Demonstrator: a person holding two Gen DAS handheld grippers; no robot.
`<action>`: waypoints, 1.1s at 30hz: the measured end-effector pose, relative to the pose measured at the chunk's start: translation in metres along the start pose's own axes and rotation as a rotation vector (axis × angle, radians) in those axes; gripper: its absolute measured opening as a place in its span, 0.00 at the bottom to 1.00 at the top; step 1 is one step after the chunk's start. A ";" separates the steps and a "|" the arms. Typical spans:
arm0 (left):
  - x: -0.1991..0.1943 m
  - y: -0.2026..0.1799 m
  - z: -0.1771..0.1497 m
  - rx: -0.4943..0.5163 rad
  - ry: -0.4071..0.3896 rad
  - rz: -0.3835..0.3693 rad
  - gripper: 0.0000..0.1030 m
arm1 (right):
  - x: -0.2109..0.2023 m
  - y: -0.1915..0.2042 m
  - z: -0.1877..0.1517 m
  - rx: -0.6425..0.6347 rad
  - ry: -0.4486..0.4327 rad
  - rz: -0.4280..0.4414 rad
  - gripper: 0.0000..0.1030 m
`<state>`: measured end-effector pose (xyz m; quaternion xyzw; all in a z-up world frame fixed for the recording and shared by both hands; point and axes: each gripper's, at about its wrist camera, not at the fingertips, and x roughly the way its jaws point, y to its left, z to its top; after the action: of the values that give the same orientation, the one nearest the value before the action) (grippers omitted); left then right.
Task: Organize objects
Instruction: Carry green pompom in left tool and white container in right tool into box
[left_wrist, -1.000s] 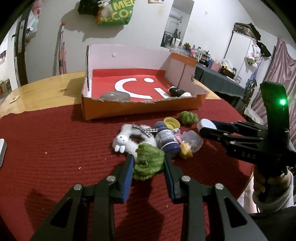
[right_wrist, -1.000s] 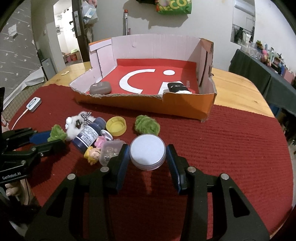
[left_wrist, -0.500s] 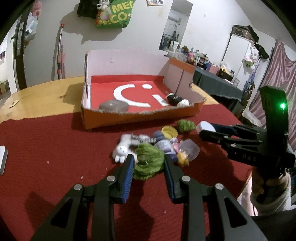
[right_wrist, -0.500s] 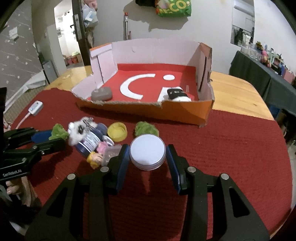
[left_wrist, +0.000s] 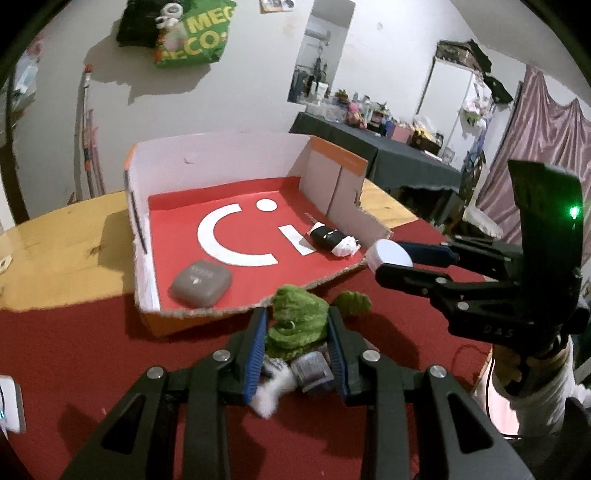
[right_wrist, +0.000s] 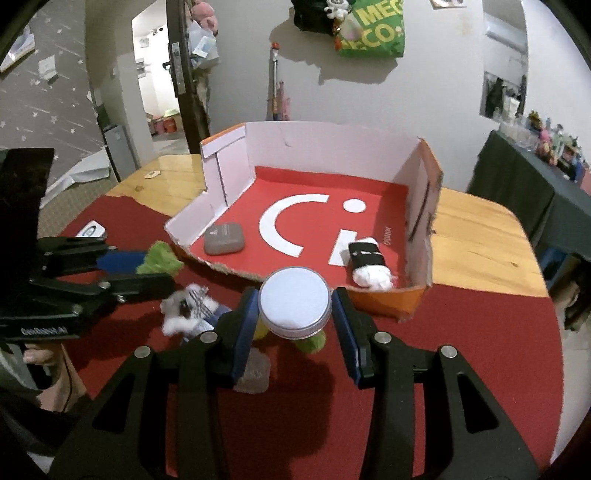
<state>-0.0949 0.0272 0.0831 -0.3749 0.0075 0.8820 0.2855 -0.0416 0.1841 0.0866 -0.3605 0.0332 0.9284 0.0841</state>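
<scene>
- The left gripper (left_wrist: 297, 334) is clamping a green fuzzy toy (left_wrist: 297, 321) between its blue pads and is holding it clear of the red cloth (left_wrist: 74, 343), just short of the torn front edge of the box (left_wrist: 221, 162).
- The right gripper (right_wrist: 295, 314) is gripping a white-lidded jar (right_wrist: 294, 297) by its sides, above the cloth and just in front of the box's near wall.
- Inside the box, a grey case (left_wrist: 201, 282) is lying near the front left corner, and a black-and-white roll (left_wrist: 332, 240) is lying toward the right wall.
- A white plush toy (right_wrist: 184, 310) and a second green tuft (left_wrist: 352, 302) are resting on the cloth below the grippers; further small items there are blurred, possibly a bottle.
- The cloth is covering part of the wooden counter (right_wrist: 476, 236).
</scene>
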 end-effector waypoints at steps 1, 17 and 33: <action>0.004 0.000 0.005 0.008 0.012 0.004 0.32 | 0.003 -0.001 0.003 -0.004 0.004 0.002 0.38; 0.085 0.012 0.060 0.146 0.260 0.006 0.32 | 0.079 -0.022 0.043 -0.077 0.197 0.068 0.38; 0.126 0.020 0.071 0.187 0.471 -0.056 0.33 | 0.117 -0.030 0.046 -0.113 0.345 0.137 0.38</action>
<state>-0.2219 0.0891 0.0456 -0.5421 0.1451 0.7574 0.3338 -0.1520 0.2343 0.0419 -0.5152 0.0194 0.8568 -0.0068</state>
